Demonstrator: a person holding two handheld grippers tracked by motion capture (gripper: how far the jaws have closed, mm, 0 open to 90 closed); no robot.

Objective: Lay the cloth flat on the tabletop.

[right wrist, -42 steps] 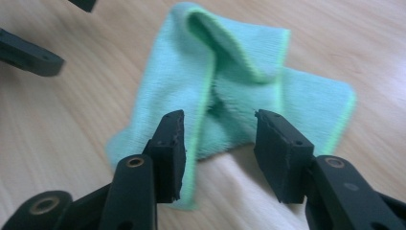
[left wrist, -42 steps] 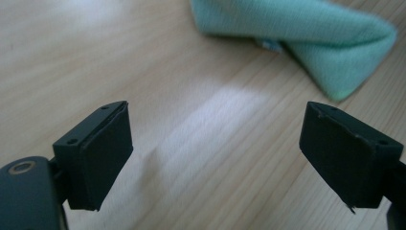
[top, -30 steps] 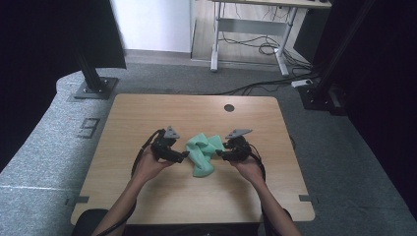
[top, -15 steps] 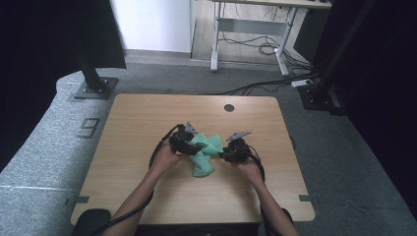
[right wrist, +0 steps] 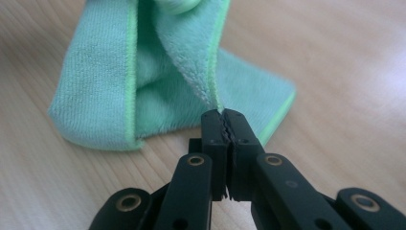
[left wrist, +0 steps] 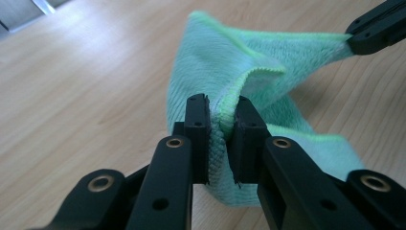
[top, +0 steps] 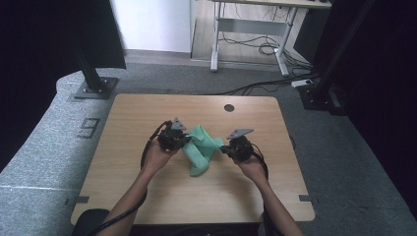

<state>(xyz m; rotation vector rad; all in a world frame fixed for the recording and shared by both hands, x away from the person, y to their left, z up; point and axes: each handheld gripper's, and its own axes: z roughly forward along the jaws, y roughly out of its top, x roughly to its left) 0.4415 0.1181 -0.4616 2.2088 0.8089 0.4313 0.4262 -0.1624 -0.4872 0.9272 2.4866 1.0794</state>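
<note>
**High view: both grippers pinching one green cloth mid-surface**

High view is showing a person's two hands coming in from the bottom edge, each holding a gripper over the wooden surface. The green cloth is sitting near the middle of the surface, bunched and partly raised between the two grippers, its lower end trailing on the wood toward the person.

Left gripper is clamping a thick fold of the cloth's edge; in the left gripper view the fabric is bulging up between the two jaws, which are standing slightly apart around it. Right gripper is biting a thin hemmed edge, jaws nearly closed on it, with the cloth standing up from there in loose vertical folds.

In the left gripper view the other gripper's black tip is holding a far corner at top right, pulling that corner taut.

A round grommet hole is sitting at the surface's far edge. Grey carpet floor is surrounding it all.
</note>
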